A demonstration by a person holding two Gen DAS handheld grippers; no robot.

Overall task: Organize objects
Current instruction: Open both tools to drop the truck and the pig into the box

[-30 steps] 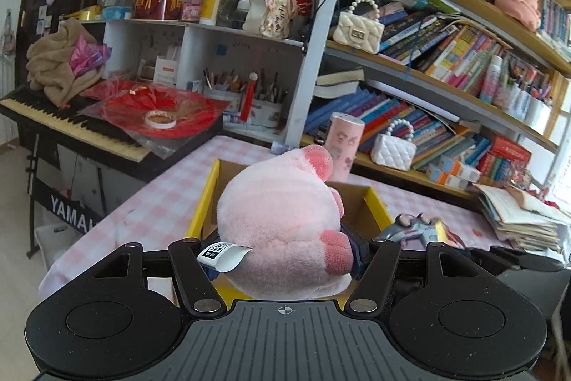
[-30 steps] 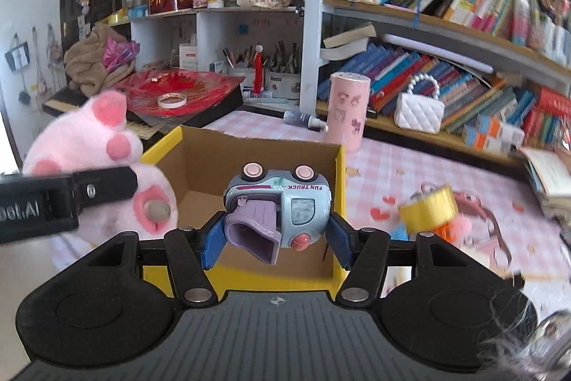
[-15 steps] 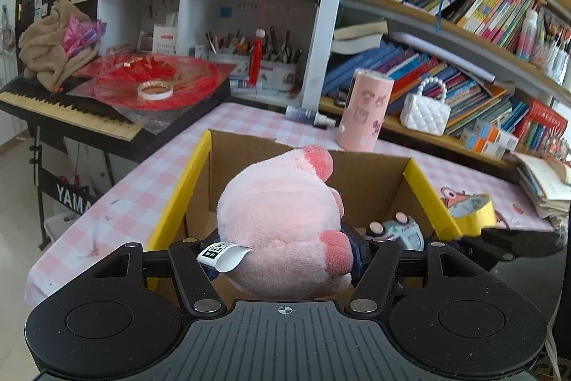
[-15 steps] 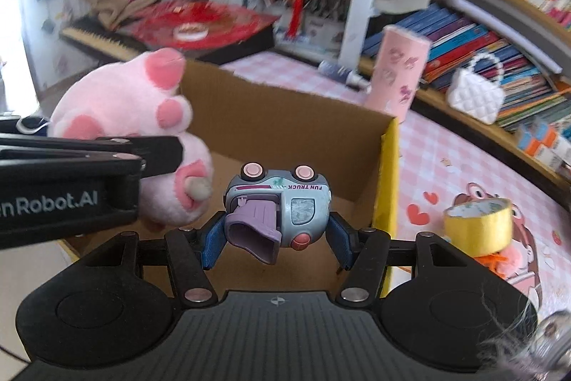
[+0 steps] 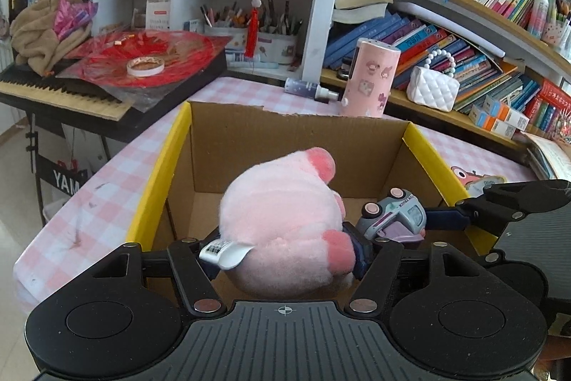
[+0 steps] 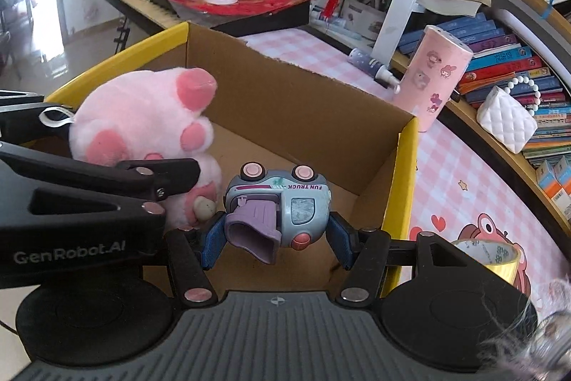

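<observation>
My left gripper (image 5: 285, 256) is shut on a pink plush pig (image 5: 282, 220) and holds it inside the open cardboard box with yellow rims (image 5: 303, 127). My right gripper (image 6: 274, 231) is shut on a blue-grey toy truck (image 6: 285, 202), upside down, also held inside the box (image 6: 303, 102). The plush (image 6: 142, 127) sits left of the truck in the right wrist view, and the truck (image 5: 392, 216) shows right of the plush in the left wrist view. The two grippers are close side by side.
The box stands on a pink checked tablecloth (image 5: 107, 202). A pink cylinder (image 5: 371, 77), a small spray bottle (image 5: 307, 88) and a white bag (image 5: 431, 88) stand behind it. A yellow tape roll (image 6: 489, 256) lies right of the box. A keyboard (image 5: 60, 95) stands at left.
Both grippers have moved forward and down, from above the near rim into the box, carrying the plush and the truck. The box walls now surround both toys.
</observation>
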